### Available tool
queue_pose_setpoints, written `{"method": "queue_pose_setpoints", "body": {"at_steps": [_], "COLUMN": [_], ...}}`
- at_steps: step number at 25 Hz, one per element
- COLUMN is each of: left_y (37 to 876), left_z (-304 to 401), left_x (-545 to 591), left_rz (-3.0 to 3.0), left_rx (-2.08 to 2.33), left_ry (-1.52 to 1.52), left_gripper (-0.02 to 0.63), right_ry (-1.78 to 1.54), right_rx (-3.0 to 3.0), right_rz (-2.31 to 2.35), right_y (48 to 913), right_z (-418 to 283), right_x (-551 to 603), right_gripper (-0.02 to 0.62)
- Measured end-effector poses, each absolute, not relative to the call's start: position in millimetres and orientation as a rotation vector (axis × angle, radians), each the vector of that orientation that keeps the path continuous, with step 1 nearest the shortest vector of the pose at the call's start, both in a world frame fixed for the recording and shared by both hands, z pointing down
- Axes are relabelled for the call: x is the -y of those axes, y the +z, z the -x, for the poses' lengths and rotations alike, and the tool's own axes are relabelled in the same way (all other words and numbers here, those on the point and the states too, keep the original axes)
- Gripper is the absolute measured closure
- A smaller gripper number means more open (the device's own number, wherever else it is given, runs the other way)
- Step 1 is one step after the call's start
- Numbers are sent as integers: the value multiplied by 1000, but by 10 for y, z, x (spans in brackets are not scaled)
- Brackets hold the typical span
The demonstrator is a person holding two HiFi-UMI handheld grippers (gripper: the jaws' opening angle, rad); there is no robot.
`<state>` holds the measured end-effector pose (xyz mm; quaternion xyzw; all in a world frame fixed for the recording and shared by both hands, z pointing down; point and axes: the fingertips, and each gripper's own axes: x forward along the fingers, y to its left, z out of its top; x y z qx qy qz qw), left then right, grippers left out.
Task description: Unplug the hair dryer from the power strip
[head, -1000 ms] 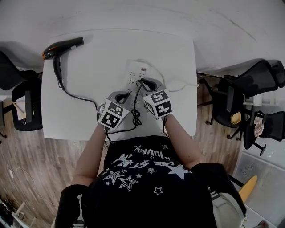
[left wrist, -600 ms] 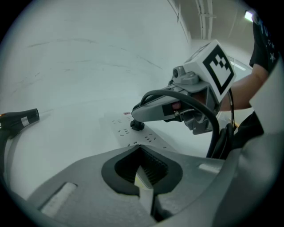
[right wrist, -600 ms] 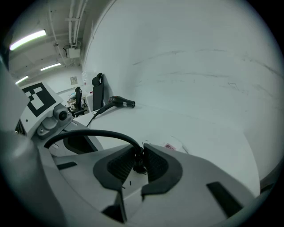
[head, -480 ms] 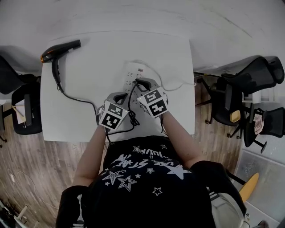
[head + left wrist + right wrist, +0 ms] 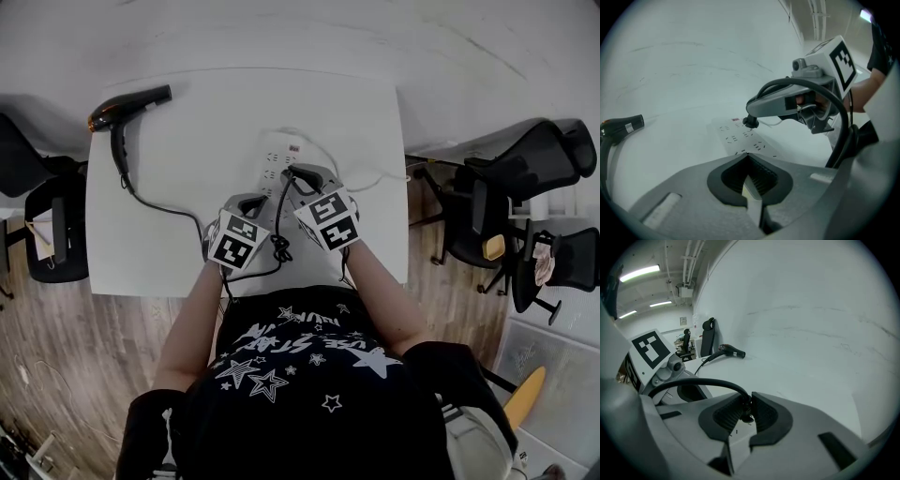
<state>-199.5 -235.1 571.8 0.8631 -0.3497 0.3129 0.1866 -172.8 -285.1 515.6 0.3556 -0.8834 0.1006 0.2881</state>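
A black hair dryer [image 5: 127, 103] lies at the far left corner of the white table [image 5: 187, 141]. Its black cord [image 5: 159, 202] runs across to my grippers and loops between them. The white power strip [image 5: 277, 159] lies mid-table. My left gripper [image 5: 749, 176] is shut on the strip's near end. My right gripper [image 5: 746, 411] is shut on the black plug [image 5: 750, 122] at the strip's far sockets. I cannot tell whether the plug's prongs are clear of the strip [image 5: 740, 138]. The dryer [image 5: 731, 351] also shows far off in the right gripper view.
The strip's white cable [image 5: 375, 180] trails off toward the table's right edge. Black office chairs [image 5: 487, 206] stand to the right, and another chair [image 5: 47, 216] sits at the left. The table's near edge is just behind my grippers.
The right gripper has rolled slightly with the plug in it. The left gripper and the strip have stayed put.
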Motion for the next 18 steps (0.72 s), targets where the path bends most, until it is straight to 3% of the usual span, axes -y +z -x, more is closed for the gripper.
{"method": "queue_pose_setpoints", "body": {"at_steps": [18], "left_y": [5715], "left_z": [2038], "left_x": [2305], "left_rz": [-2367], "left_rx": [1099], "left_ry": [774], "left_gripper": [598], "right_ry": [222], "right_rx": [2430], "right_rz": [-970], "right_y": [4830], "right_z": [1521], "right_x": [2671], "right_gripper": [529]}}
